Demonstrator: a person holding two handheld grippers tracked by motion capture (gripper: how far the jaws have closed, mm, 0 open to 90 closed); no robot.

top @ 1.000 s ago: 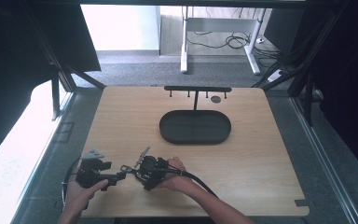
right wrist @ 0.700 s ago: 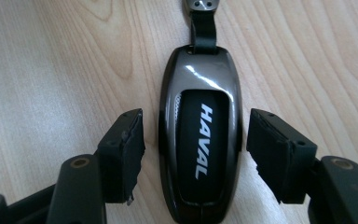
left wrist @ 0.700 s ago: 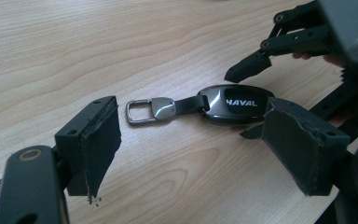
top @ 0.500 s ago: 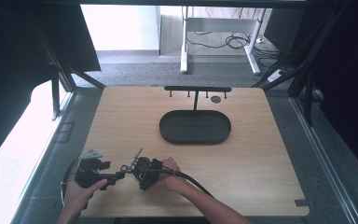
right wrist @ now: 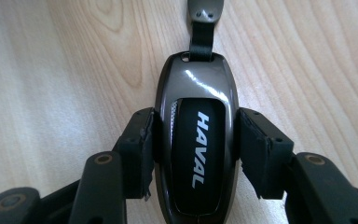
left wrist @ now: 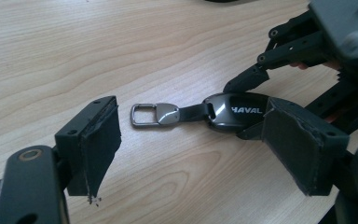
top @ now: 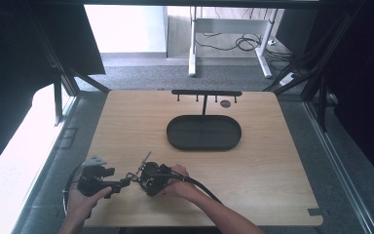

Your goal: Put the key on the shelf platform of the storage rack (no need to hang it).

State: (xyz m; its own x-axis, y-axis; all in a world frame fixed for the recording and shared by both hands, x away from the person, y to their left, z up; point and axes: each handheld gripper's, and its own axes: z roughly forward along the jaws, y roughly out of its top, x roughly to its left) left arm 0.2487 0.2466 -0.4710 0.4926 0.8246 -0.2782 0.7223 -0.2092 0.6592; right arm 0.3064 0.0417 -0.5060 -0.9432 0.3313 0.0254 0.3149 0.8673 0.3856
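In the high view the key fob (top: 137, 175) is barely made out between the grippers near the table's (top: 272, 161) front edge. In the right gripper view it is seen clamped by the just-closed right gripper (right wrist: 196, 144), its lower end cut off. The metal clasp (left wrist: 154, 115) is seen in the left gripper view, between the left gripper's (left wrist: 205, 140) widely parted jaws.

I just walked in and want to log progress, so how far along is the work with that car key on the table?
Done: the right gripper has just closed its jaws on the sides of the car key, which lies flat on the table.
In hand: the left gripper waits open around the key's metal loop, not touching it.
Left: probably lifting the key towards the black tray or the hook rack, but that is a guess.
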